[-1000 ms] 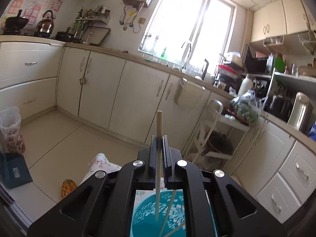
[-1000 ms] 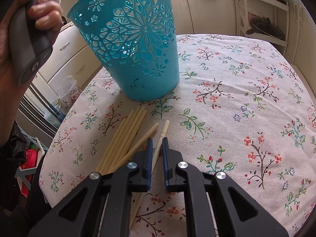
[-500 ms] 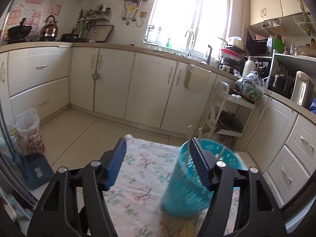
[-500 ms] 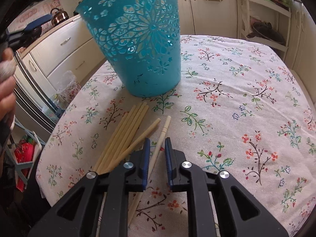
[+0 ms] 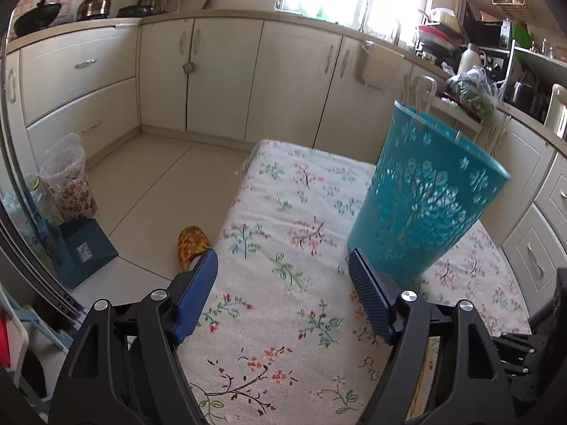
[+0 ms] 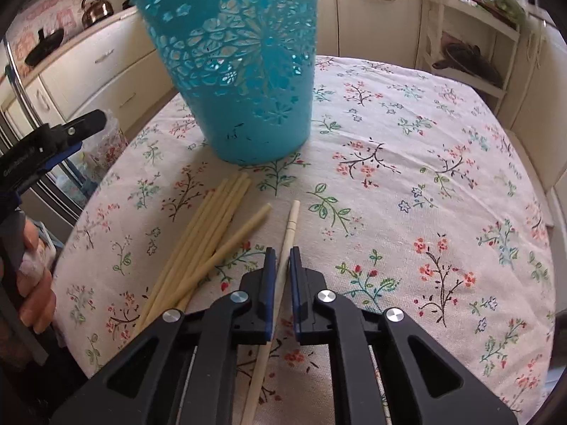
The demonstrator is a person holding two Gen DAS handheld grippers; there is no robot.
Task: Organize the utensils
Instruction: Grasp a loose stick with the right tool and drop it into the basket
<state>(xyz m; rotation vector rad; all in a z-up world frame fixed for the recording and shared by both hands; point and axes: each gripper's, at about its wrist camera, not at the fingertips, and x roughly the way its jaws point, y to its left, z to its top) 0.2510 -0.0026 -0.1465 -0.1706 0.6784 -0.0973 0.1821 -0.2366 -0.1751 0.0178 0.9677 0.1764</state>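
A teal cut-out basket [image 6: 241, 67] stands on the floral tablecloth [image 6: 425, 177]; it also shows in the left wrist view [image 5: 421, 205]. Several pale chopsticks [image 6: 209, 233] lie in a bundle in front of it. One lighter chopstick [image 6: 288, 233] lies apart and runs between the narrowly parted jaws of my right gripper [image 6: 282, 258], low over the cloth. My left gripper [image 5: 283, 265] is open and empty above the table's left part, left of the basket. It shows at the left edge of the right wrist view [image 6: 71, 131].
The table's left edge drops to the tiled floor [image 5: 141, 184], where a slipper [image 5: 191, 244], a blue box [image 5: 85, 251] and a bagged bin [image 5: 71, 180] sit. Kitchen cabinets [image 5: 283, 81] line the back. A white rack [image 6: 471, 32] stands beyond the table.
My left gripper let its chopstick go into the basket, opened wide, and dropped back down left of the basket. My right gripper stayed over the lone chopstick, edging slightly forward.
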